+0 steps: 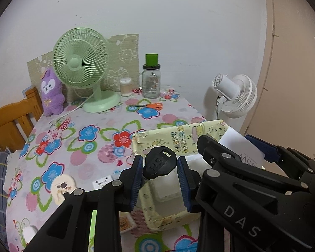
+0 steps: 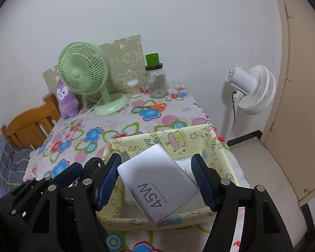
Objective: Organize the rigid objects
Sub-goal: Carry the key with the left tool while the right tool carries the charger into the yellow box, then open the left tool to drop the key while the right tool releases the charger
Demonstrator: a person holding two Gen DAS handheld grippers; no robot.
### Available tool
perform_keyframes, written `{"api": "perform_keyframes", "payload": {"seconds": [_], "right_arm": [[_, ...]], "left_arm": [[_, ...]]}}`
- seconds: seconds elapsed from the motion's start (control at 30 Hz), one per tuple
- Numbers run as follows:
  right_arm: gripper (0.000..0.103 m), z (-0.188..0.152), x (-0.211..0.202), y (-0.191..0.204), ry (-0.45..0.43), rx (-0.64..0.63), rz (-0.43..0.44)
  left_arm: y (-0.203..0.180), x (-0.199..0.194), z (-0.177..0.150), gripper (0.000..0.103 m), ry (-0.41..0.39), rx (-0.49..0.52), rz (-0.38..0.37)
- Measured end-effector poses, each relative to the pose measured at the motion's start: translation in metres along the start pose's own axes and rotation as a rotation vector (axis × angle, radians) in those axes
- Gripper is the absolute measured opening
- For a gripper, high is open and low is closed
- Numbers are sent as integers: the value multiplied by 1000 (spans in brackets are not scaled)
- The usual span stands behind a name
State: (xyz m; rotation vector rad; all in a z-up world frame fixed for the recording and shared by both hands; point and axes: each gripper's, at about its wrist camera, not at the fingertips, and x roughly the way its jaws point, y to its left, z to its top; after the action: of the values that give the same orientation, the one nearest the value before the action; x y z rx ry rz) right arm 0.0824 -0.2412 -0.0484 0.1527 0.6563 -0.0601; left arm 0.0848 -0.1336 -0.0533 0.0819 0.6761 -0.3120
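Black plastic key head point(image 1: 160, 162) sits pinched in the left gripper point(image 1: 160, 183), above the yellow cartoon box point(image 1: 157, 145); beside it, the right gripper point(image 2: 156, 183) squeezes a white flat charger point(image 2: 156, 180). Both hang over that box.

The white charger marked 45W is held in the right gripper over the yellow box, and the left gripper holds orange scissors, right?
Not quite. The left gripper holds a black key, as the left wrist view shows; the orange scissors lie far back on the table. The rest stands: the right gripper holds the white charger over the yellow box.
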Motion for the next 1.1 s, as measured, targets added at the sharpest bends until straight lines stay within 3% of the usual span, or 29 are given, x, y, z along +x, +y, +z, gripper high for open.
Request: {"api": "perform_keyframes", "payload": {"seconds": [0.5, 0.97, 1.1], "right_arm": [[71, -1, 23, -27, 38, 13, -26], [71, -14, 60, -41, 127, 13, -30], [71, -15, 63, -38, 125, -11, -28]], "left_arm": [[-20, 32, -1, 34, 55, 15, -22], [-29, 61, -15, 35, 149, 26, -58], [-27, 65, -18, 52, 162, 9, -47]]}}
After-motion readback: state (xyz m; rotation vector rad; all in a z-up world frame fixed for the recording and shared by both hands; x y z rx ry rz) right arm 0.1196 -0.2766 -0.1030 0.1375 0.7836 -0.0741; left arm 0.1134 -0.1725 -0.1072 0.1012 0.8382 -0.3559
